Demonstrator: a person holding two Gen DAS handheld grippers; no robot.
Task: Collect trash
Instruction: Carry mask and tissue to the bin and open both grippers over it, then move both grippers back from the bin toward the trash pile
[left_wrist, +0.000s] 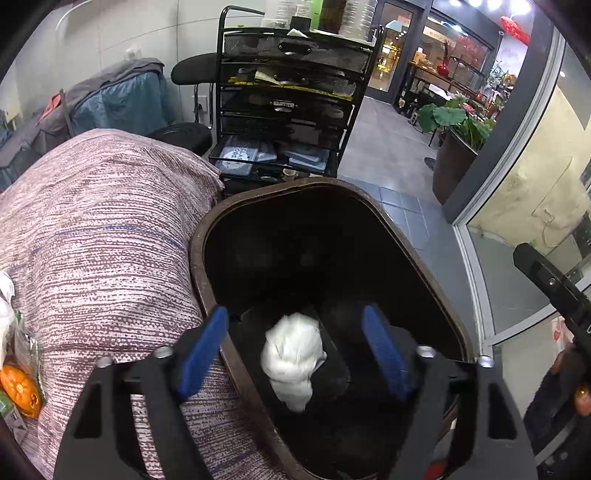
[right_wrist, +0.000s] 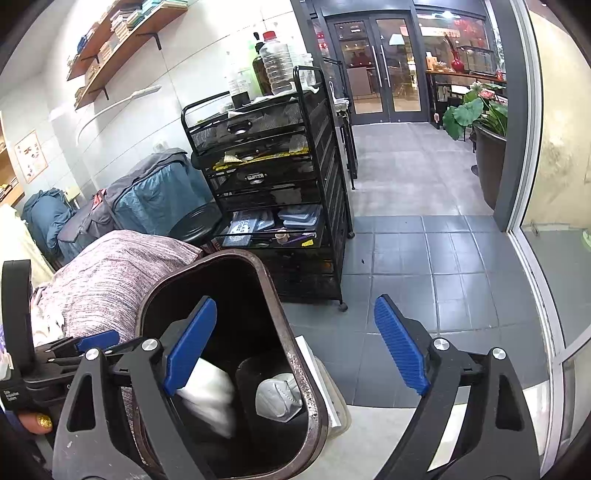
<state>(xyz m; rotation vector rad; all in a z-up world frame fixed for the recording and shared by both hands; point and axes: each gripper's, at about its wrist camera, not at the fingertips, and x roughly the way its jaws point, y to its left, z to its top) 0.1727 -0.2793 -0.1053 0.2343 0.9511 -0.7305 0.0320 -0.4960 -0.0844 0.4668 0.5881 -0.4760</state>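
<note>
With my left gripper (left_wrist: 293, 352) spread wide over the mouth of the brown bin (left_wrist: 207, 236), I judge the step in hand to be the drop itself: the crumpled white tissue wad (left_wrist: 291, 360) sits between my blue pads (left_wrist: 201, 352) but touches neither, and it looks blurred at its lower end, so it is probably falling (I cannot say that for certain). My right gripper (right_wrist: 295, 347) is open too and holds nothing, its left finger over the bin and its right finger over the grey floor tiles (right_wrist: 424, 266).

From the right wrist view the wad (right_wrist: 208, 398) shows inside the bin, beside a folded white face mask (right_wrist: 277, 397) that lies on the dark bottom. The wad looks soft, light and loosely bunched.

Next, I think, comes a turn back toward the patterned cloth surface (left_wrist: 99, 236) on my left, where an orange object (left_wrist: 20, 389) and some packaging lie at its edge. Whether those count as trash I cannot tell.
</note>
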